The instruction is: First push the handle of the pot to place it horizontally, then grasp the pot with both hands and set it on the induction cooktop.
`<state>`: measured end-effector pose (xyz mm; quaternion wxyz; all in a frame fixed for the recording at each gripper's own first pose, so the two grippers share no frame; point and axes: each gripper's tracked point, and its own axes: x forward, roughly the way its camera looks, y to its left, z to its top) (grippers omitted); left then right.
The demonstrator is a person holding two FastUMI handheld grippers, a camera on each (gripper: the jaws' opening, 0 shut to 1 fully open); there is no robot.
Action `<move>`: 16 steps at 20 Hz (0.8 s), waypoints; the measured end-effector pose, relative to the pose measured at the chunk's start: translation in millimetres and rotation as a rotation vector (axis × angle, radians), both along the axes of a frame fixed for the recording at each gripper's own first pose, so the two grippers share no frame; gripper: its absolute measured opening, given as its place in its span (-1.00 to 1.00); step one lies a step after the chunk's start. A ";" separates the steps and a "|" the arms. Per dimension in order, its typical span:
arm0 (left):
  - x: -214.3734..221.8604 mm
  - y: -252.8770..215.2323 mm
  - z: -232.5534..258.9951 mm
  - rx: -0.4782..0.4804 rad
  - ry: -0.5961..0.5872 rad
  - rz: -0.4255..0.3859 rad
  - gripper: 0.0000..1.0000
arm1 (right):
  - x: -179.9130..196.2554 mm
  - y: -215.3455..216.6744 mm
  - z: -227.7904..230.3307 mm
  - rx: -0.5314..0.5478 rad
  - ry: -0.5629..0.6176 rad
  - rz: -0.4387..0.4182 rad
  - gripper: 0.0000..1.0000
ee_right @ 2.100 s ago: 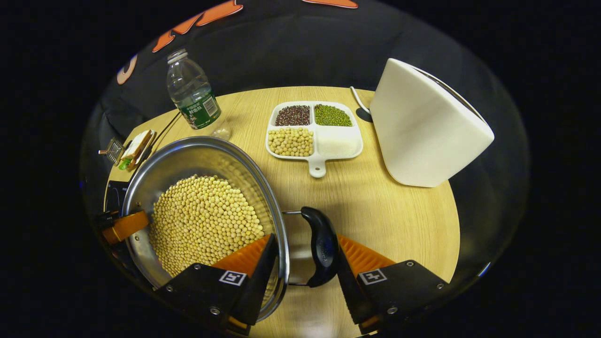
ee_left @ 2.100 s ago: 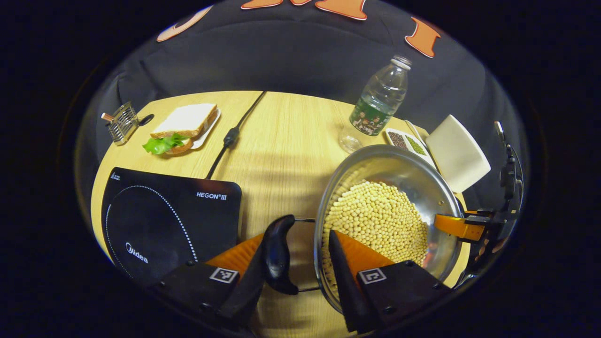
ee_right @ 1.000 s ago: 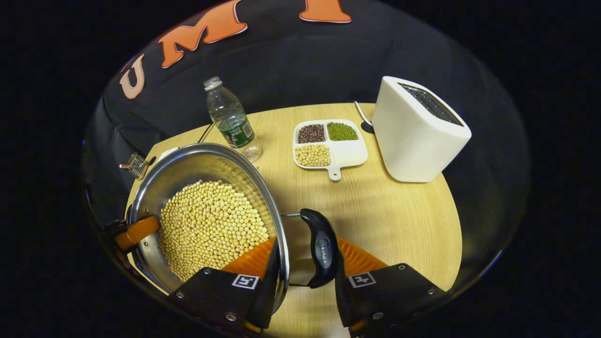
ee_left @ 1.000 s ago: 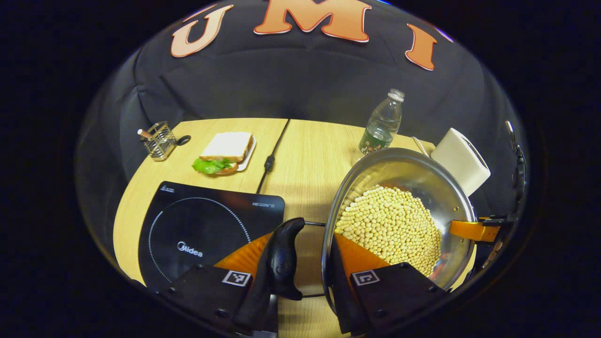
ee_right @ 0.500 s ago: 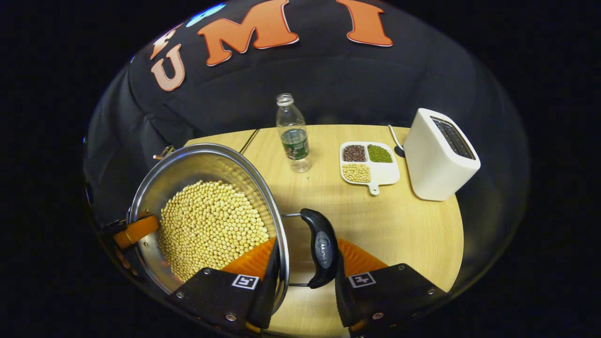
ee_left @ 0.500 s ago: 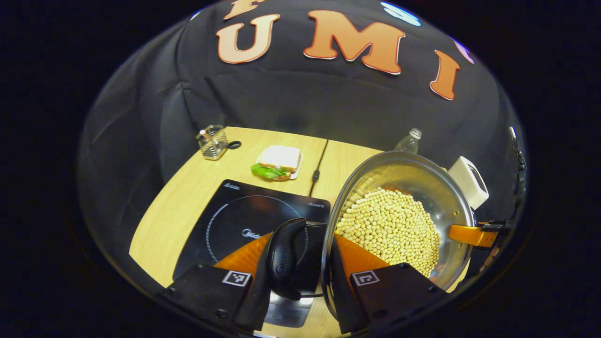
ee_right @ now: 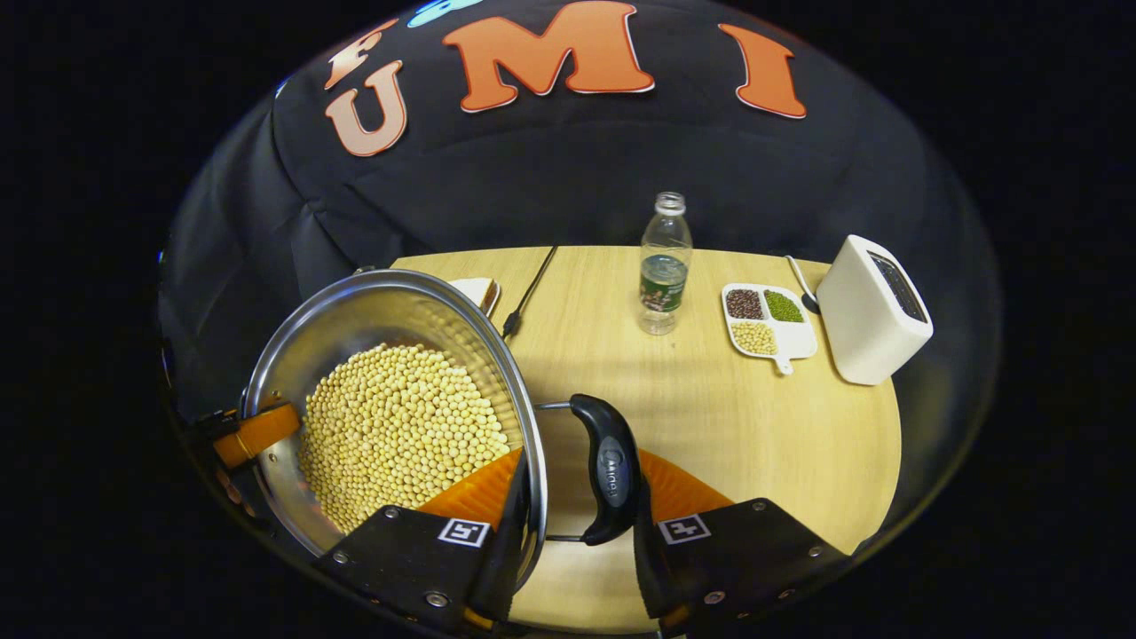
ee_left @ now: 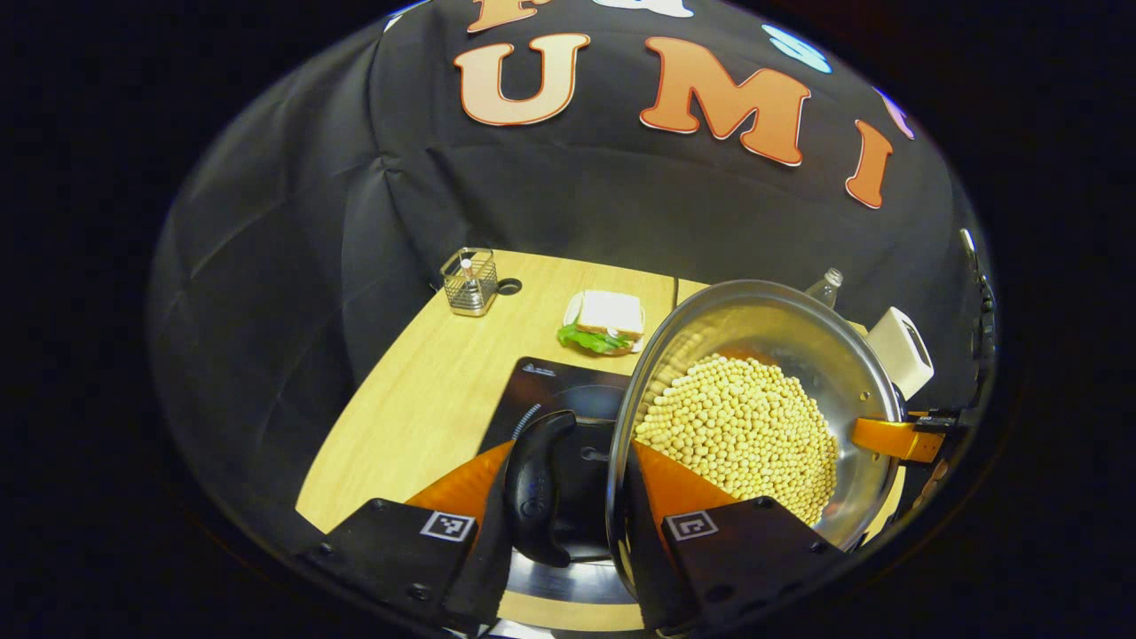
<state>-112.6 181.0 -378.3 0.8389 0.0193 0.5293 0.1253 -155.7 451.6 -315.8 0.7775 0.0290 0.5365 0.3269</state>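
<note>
Each tool point(ee_left: 564, 532) — black housings, square coded markers, round screws.

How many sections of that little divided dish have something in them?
3 that I can make out. In the divided dish beside the toaster: dark beans back left, green beans back right, pale beans front left. The fourth section looks white; I can't tell whether it's empty.

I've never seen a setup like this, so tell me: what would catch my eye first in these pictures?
A shiny round steel pot heaped with pale yellow beans dominates, held aloft by its two black side handles, one in each hand-held gripper. Under it in the left gripper view lies a flat black induction cooktop on the light wooden table. Behind stand a clear plastic bottle and a white boxy toaster.
</note>
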 end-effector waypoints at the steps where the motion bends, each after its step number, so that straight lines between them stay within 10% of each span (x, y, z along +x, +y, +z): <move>1: 2.0 13.3 -2.3 -0.005 0.003 0.002 0.28 | -6.0 11.9 0.4 -0.006 0.011 -0.004 0.09; 16: 22.3 96.0 -52.7 -0.094 0.081 -0.041 0.27 | -28.9 85.4 -14.2 -0.108 0.067 -0.054 0.10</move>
